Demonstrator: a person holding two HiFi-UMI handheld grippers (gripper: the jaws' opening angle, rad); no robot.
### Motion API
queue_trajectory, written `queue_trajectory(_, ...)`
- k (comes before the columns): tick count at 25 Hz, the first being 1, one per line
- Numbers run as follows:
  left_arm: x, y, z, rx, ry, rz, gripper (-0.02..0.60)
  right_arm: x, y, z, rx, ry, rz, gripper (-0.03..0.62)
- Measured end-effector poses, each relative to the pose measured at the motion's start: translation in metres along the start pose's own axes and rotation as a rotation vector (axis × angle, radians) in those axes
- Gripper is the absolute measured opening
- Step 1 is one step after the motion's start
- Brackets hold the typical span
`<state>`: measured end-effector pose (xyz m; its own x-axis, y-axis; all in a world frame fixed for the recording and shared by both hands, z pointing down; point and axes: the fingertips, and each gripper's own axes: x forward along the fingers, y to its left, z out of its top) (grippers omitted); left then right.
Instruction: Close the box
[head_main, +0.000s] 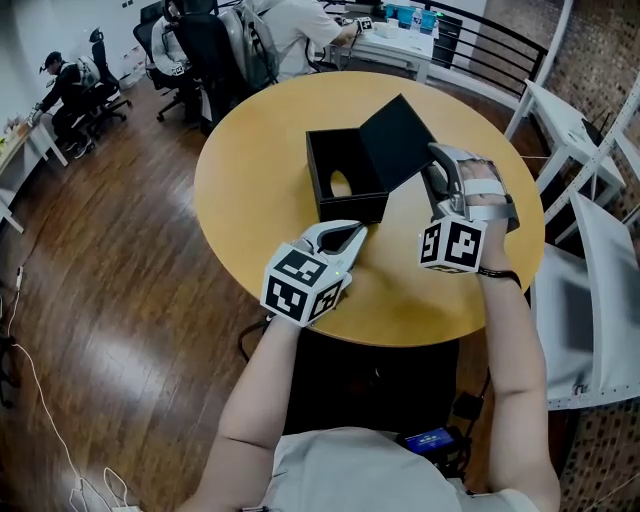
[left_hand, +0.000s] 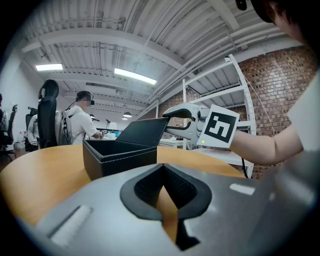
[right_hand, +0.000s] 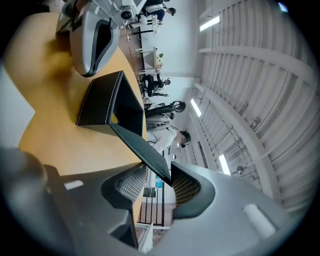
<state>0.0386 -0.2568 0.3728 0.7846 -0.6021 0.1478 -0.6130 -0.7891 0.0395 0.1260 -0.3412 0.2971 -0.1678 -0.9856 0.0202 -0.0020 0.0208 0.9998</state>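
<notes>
**Q:** Where is the box, and is it shut?

**A:** The black box (head_main: 345, 200) stands open near the middle of a round wooden table (head_main: 250, 180). Its lid (head_main: 398, 140) is hinged on the box's right side and leans up and away at a slant. Something pale yellow and oval (head_main: 340, 184) lies inside the box. I cannot tell what it is.

**Q:** What is at the lid?

**A:** The right gripper (head_main: 437, 160) is at the right of the box, at the lid's raised free edge. Its jaws stand apart with that edge between them. The edge lies against one pad, with a gap at the other, so the lid is not clamped. That placement looks meant for tipping the lid back over the box, which is the closing step not yet done.

**Q:** And the other tool?

**A:** The left gripper (head_main: 352, 232) rests low on the table just in front of the box, pointing at its front wall. Its jaws are together with nothing between them. It seems parked there to keep the box from sliding if the lid is pushed.

**Q:** Anything beyond the box?

**A:** Past the table's far side, people sit at desks. White shelving stands off to the box's right.
</notes>
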Motion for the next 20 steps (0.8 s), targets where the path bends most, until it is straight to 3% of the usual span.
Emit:
queue_trajectory(7,0.002,-0.002,0.000,0.000,0.003,0.000,0.000,-0.010,-0.010,0.015,0.042,-0.063,-0.036,0.158)
queue_trajectory(12,0.000,0.000,0.003,-0.001,0.004,0.003,0.000,-0.010,-0.020,0.024,-0.082,-0.116,-0.047,0.169)
queue_trajectory(13,0.000,0.000,0.003,-0.001,0.004,0.003,0.000,-0.009,-0.025,0.024,-0.082,-0.115,-0.058,0.226)
queue_trajectory(16,0.001,0.001,0.002,-0.001,0.006,0.002,0.000,-0.010,-0.042,0.029,0.026,-0.140,-0.072,0.261)
queue_trajectory(20,0.000,0.000,0.003,-0.001,0.006,0.003,0.000,-0.009,-0.043,0.056,0.159,-0.227,-0.043,0.221)
